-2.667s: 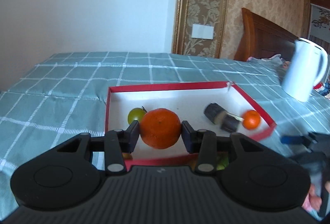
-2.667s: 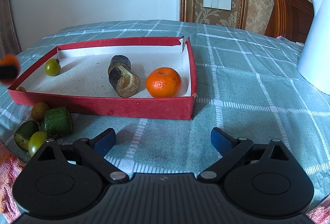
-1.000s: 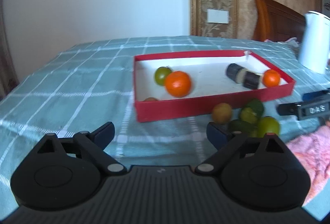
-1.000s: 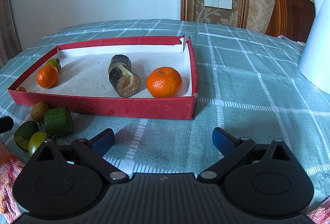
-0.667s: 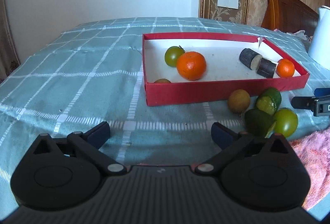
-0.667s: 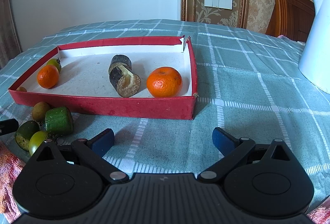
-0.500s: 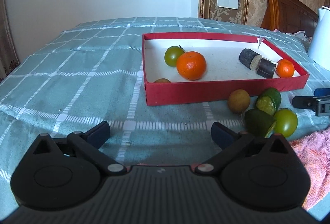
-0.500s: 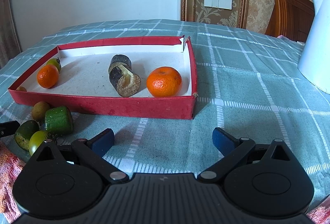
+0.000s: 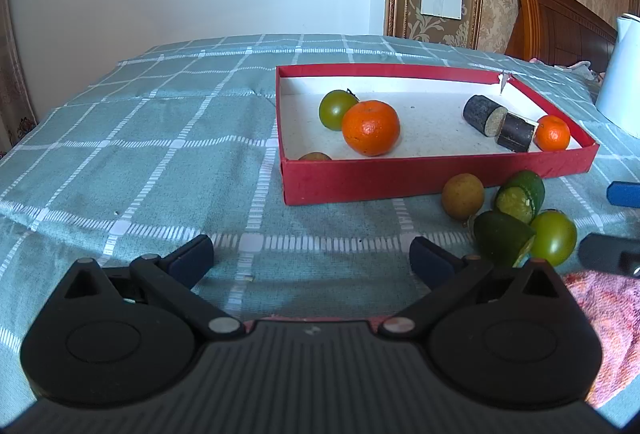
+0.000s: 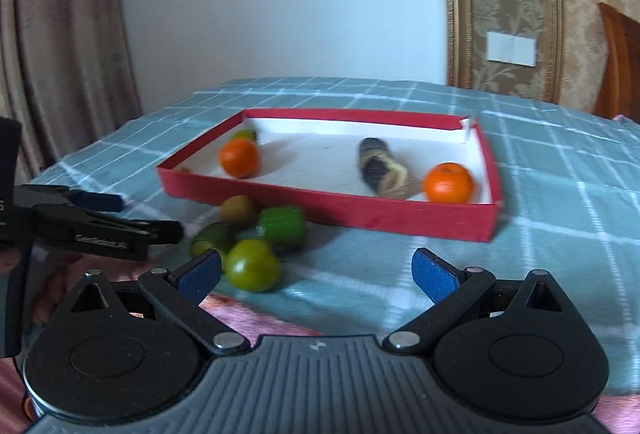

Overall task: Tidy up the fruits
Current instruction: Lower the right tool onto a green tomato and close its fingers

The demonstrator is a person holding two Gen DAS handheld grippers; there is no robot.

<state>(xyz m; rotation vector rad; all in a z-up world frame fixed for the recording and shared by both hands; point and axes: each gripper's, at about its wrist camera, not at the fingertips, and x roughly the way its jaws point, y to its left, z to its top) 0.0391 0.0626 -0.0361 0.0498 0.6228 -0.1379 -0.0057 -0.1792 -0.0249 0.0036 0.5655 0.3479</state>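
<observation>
Both claws released and empty, the right gripper (image 10: 316, 272) probably next takes the near round green fruit (image 10: 253, 265) into the shallow red cardboard tray (image 10: 332, 212).

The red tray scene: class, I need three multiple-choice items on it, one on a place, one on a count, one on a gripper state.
1. Where is the yellow-brown fruit?
A. outside the red tray, by its front wall
B. on the kettle
C. in a gripper

2. How many oranges are in the tray?
A. none
B. two
C. five

3. The left gripper is:
A. shut on an orange
B. shut on a towel
C. open, empty

Answers: 1 A, it lies on the cloth; 2 B, the large orange and small orange; 3 C, nothing between its pads.
</observation>
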